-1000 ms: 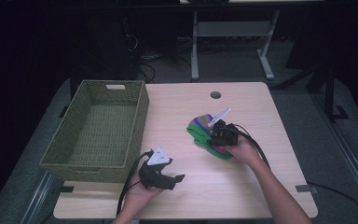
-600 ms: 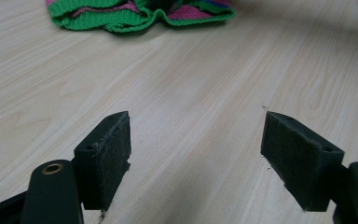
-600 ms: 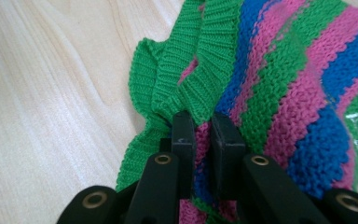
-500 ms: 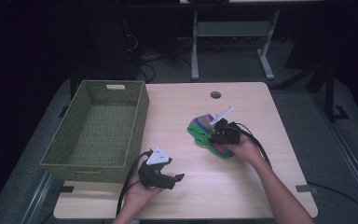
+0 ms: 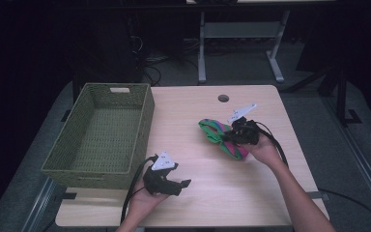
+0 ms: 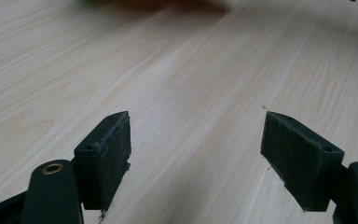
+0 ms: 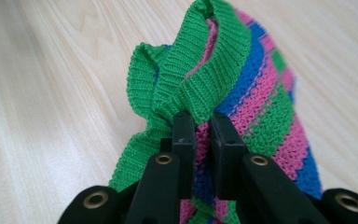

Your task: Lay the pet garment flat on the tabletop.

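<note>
Since a second ago the right gripper [image 7: 200, 135] has barely shifted, its jaws clamped on the green, pink and blue striped knitted sock [image 5: 221, 137], well right of the green woven basket [image 5: 101, 140] on the counter [image 5: 198, 193]; lifting seems next. The left gripper [image 6: 196, 154] rests with jaws wide apart near the basket.

On the table [image 5: 193, 111] the basket [image 5: 101, 135] takes up the left side, running from near the front edge back toward the rear. A knitted cloth [image 5: 221, 137] lies on the right half, well apart from the basket, with a small round hole [image 5: 223, 98] in the tabletop behind it near the far edge. The right gripper [image 5: 233, 136] sits at the cloth's right side — its jaws are closed on a fold of the cloth [image 7: 214, 88], which bunches up ahead of them. The left gripper [image 5: 174, 186] rests near the front edge, just right of the basket's front corner — its jaws stand wide over bare tabletop [image 6: 191, 93]. Behind the table stands a metal frame [image 5: 241, 43] on the floor.
</note>
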{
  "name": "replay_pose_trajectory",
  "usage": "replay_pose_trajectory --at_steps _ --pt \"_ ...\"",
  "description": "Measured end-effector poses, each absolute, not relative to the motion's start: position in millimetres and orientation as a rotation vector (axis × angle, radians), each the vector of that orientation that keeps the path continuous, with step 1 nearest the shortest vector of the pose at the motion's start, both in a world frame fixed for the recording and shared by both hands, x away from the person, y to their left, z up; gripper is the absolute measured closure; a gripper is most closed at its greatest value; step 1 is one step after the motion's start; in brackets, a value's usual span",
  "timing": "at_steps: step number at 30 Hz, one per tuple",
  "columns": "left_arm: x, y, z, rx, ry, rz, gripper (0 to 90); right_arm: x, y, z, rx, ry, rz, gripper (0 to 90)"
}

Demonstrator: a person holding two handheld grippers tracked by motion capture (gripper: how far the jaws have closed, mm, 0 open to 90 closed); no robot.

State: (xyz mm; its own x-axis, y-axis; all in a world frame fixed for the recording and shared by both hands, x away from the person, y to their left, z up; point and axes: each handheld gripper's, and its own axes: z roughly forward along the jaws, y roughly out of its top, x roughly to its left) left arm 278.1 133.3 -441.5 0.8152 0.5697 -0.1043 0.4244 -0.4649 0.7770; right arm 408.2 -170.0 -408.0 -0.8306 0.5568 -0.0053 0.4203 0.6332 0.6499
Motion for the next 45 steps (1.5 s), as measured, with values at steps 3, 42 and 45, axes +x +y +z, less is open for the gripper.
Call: replay_pose_trajectory --at_steps 3,42,45 --pt "278.2 133.4 -441.5 2.129 0.729 0.214 23.8 403.3 -174.4 -399.0 0.773 2.633 0.998 81.8" --pt "272.7 143.0 -432.8 2.102 0.715 0.226 23.6 310.6 -155.6 -431.6 0.502 2.814 1.154 81.1" --pt "272.7 142.3 -433.6 2.103 0.713 0.221 23.6 307.1 -154.1 -440.1 0.490 2.839 1.139 80.8"
